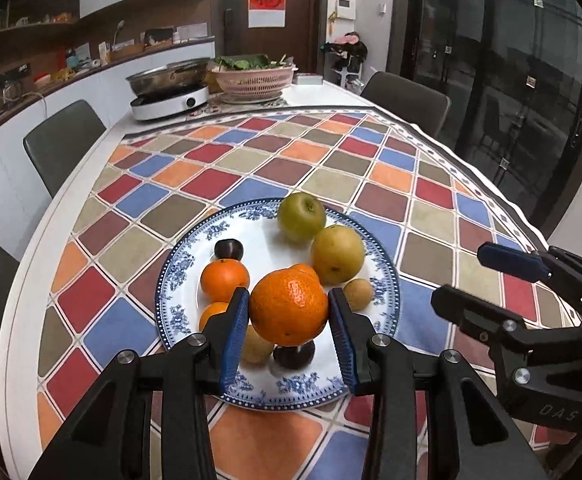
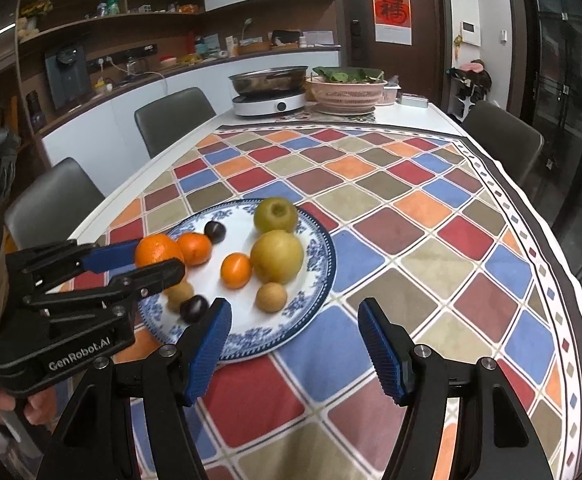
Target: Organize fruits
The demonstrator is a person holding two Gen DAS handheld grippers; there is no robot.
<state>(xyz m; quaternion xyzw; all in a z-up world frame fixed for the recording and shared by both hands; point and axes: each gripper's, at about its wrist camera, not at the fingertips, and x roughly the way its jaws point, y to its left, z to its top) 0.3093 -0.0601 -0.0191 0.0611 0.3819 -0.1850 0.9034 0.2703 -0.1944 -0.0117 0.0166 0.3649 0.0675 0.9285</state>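
Note:
My left gripper (image 1: 289, 310) is shut on a large orange (image 1: 289, 306) and holds it just above the near side of a blue-and-white plate (image 1: 259, 232). The plate holds a green apple (image 1: 301, 216), a yellow pear (image 1: 337, 254), smaller oranges (image 1: 224, 280), two dark plums (image 1: 229, 249) and small brown fruits (image 1: 358, 294). In the right wrist view the left gripper (image 2: 159, 260) holds the orange (image 2: 158, 251) over the plate's (image 2: 311, 292) left rim. My right gripper (image 2: 295, 334) is open and empty over the tablecloth, right of the plate; it also shows in the left wrist view (image 1: 487, 276).
A checkered tablecloth (image 2: 431, 264) covers the white table. At the far end stand a steel pot on an induction cooker (image 2: 269, 98) and a pink colander of greens (image 2: 347, 92). Grey chairs (image 2: 173, 118) stand along both sides.

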